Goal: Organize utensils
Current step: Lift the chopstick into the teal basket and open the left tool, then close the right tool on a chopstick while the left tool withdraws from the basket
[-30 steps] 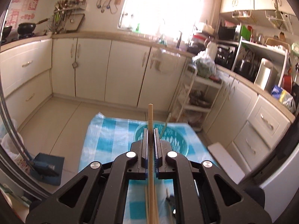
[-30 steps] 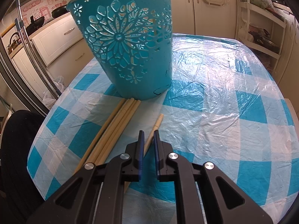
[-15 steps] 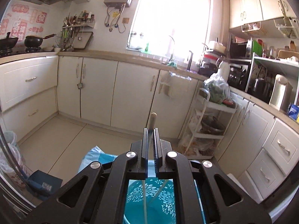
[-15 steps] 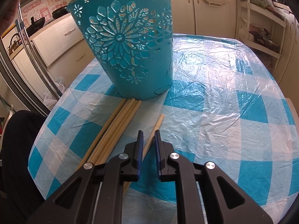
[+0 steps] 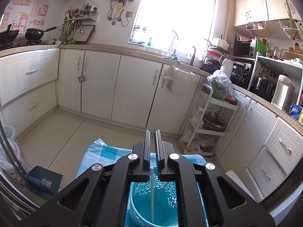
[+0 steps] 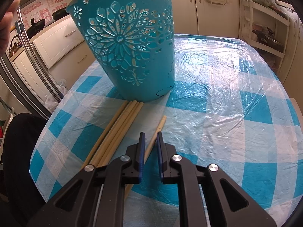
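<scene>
Your left gripper [image 5: 153, 132] hangs above the teal basket [image 5: 136, 204], jaws pressed together on nothing; a chopstick [image 5: 152, 193] stands inside the basket. Your right gripper [image 6: 151, 135] tilts down at the checked table [image 6: 227, 113], jaws slightly apart astride a lone chopstick [image 6: 160, 124]. Four more chopsticks [image 6: 117, 128] lie just left, tips near the basket.

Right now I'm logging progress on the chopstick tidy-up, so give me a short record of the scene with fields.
basket: teal cut-out basket, upright on the checked tablecloth
in basket: chopstick standing inside
on table: bundle of chopsticks beside the basket, one single chopstick apart
left claw: shut, empty, above the basket
right claw: slightly open around the single chopstick
</scene>
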A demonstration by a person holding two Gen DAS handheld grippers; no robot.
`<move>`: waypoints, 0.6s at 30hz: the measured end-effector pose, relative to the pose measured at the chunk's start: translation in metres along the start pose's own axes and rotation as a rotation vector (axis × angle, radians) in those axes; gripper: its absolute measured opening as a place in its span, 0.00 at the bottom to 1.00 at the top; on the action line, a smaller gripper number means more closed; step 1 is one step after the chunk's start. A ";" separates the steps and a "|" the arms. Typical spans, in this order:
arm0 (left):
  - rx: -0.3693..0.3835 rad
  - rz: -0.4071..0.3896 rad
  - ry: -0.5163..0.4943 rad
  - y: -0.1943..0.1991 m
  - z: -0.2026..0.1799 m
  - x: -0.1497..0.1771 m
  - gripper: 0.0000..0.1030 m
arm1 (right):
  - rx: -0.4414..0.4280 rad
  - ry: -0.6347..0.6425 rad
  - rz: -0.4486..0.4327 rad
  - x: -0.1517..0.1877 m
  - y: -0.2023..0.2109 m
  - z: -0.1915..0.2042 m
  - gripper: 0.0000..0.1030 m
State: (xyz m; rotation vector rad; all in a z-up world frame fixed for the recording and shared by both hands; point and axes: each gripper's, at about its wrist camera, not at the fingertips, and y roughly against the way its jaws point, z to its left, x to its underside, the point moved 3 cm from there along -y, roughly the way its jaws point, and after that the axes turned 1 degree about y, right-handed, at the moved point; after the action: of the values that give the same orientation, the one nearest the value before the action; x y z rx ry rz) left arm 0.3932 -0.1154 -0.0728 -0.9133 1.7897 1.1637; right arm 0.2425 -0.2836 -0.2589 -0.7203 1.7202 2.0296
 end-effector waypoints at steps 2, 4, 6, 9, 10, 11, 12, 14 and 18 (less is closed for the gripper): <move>0.002 -0.001 -0.002 0.005 0.005 -0.003 0.05 | -0.002 0.002 0.000 0.000 0.000 0.001 0.13; -0.007 0.004 0.007 0.008 0.014 -0.004 0.05 | -0.002 0.005 0.000 0.001 0.000 0.002 0.14; -0.028 0.023 0.030 0.008 0.030 -0.001 0.05 | -0.006 0.012 0.001 0.001 0.000 0.003 0.17; -0.066 0.080 0.067 0.002 0.056 0.011 0.05 | 0.018 0.042 0.003 0.001 -0.001 0.010 0.19; -0.088 0.122 0.078 -0.001 0.070 0.022 0.05 | 0.032 0.055 0.004 0.001 -0.001 0.012 0.19; -0.105 0.163 0.079 -0.005 0.079 0.034 0.06 | 0.049 0.073 0.006 0.001 -0.002 0.015 0.19; -0.116 0.208 0.071 -0.009 0.088 0.049 0.06 | 0.063 0.089 0.007 0.002 -0.002 0.017 0.18; -0.144 0.267 0.056 -0.013 0.101 0.073 0.06 | 0.094 0.120 0.007 0.002 -0.002 0.020 0.13; -0.153 0.423 0.026 -0.024 0.120 0.125 0.07 | 0.034 0.041 0.026 0.002 0.002 0.006 0.06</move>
State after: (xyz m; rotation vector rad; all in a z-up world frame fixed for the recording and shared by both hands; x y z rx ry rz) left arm 0.3892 -0.0281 -0.2245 -0.6498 1.9960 1.5763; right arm 0.2384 -0.2777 -0.2576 -0.7368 1.7916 2.0105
